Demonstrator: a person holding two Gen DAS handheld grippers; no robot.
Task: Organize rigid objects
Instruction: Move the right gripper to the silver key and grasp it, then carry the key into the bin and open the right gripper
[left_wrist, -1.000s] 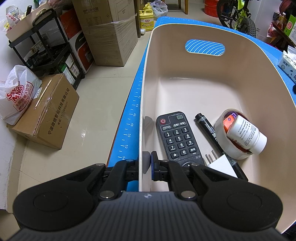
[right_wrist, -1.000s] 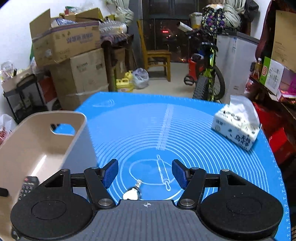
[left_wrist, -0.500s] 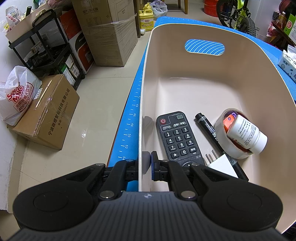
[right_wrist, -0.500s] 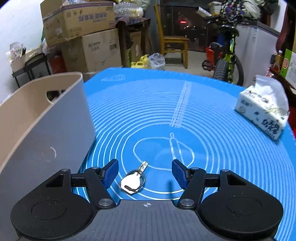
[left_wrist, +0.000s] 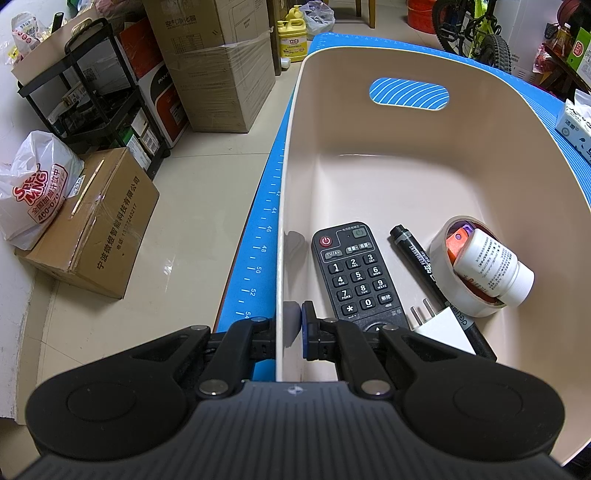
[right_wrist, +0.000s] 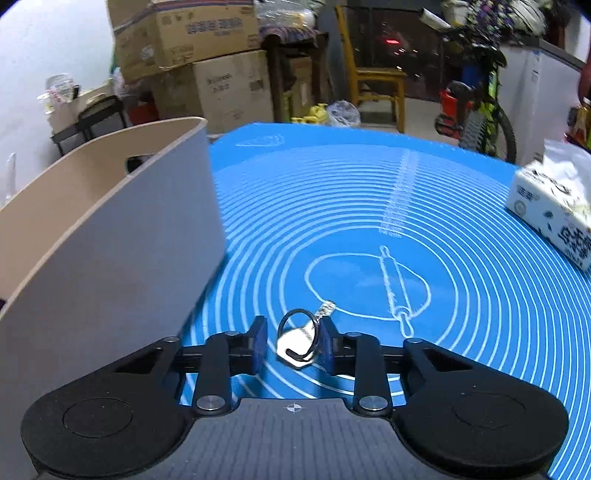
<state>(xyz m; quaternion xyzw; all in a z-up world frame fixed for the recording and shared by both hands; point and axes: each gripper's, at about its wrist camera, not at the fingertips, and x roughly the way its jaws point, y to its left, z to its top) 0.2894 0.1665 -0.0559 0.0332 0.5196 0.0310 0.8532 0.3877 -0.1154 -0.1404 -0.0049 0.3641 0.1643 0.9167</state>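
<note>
My left gripper (left_wrist: 291, 328) is shut on the near left wall of the beige bin (left_wrist: 406, 155). In the bin lie a black remote (left_wrist: 354, 273), a black marker (left_wrist: 424, 266), a white plug (left_wrist: 443, 326), and a tape roll (left_wrist: 454, 295) with a white bottle (left_wrist: 491, 266) resting in it. In the right wrist view a silver key on a ring (right_wrist: 301, 338) lies on the blue mat (right_wrist: 369, 206). My right gripper (right_wrist: 293, 341) has its jaws partly closed around the key, the right pad touching it, a gap on the left.
The bin (right_wrist: 110, 236) stands just left of my right gripper. A tissue pack (right_wrist: 554, 210) sits at the mat's right edge. Cardboard boxes (left_wrist: 99, 221), a black rack (left_wrist: 92, 96) and a bag are on the floor left of the table. A bicycle (right_wrist: 476, 103) stands beyond.
My right gripper has moved down and forward over the key and its jaws have narrowed around it. The left gripper has not moved.
</note>
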